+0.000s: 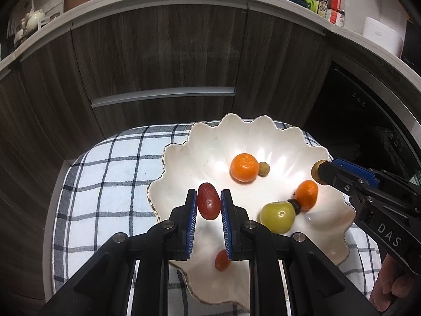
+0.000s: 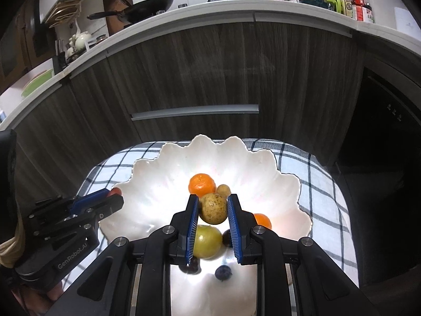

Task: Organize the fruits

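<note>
A white scalloped bowl (image 1: 273, 142) sits on a checked cloth. My left gripper (image 1: 209, 197) is shut on a dark red oval fruit (image 1: 208, 204), held over the bowl's left side. My right gripper (image 2: 212, 202) is shut on a round brown speckled fruit (image 2: 212, 208), held over the bowl's middle; it shows at the right in the left wrist view (image 1: 319, 172). In the bowl lie two mandarins (image 1: 244, 167) (image 1: 307, 194), a small brown fruit (image 1: 264, 169), a green apple (image 1: 277, 217), a small red tomato (image 1: 222, 260) and a blueberry (image 2: 223, 272).
The checked cloth (image 1: 105, 184) covers a small table in front of dark wood cabinets (image 1: 158, 58). A black oven door (image 1: 355, 115) stands at the right. The counter above holds bottles (image 1: 334, 8), a pan (image 2: 147, 6) and teaware.
</note>
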Demonstrator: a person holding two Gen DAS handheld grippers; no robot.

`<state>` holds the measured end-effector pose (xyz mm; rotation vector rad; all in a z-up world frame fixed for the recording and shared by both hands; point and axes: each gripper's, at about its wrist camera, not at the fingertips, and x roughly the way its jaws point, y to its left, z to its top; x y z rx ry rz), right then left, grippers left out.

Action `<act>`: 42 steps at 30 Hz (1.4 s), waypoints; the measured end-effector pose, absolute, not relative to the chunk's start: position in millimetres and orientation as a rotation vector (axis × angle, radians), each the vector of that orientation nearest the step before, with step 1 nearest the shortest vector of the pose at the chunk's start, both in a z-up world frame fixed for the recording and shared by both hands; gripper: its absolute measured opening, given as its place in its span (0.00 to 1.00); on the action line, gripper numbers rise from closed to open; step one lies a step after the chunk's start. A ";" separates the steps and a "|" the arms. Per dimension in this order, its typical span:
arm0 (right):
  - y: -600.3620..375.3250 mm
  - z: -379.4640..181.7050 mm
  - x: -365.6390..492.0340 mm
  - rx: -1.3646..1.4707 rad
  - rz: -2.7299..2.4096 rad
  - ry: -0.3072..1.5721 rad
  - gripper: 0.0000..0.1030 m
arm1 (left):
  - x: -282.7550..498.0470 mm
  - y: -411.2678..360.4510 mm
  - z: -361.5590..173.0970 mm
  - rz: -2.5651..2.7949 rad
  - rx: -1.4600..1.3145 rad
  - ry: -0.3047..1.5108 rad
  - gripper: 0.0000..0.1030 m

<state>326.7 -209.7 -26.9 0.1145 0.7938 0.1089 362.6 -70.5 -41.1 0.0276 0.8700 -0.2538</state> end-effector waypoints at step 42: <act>-201.9 15.4 291.1 0.079 -0.030 0.742 0.77 | 313.3 -36.6 -1.4 -0.112 -0.027 0.830 0.84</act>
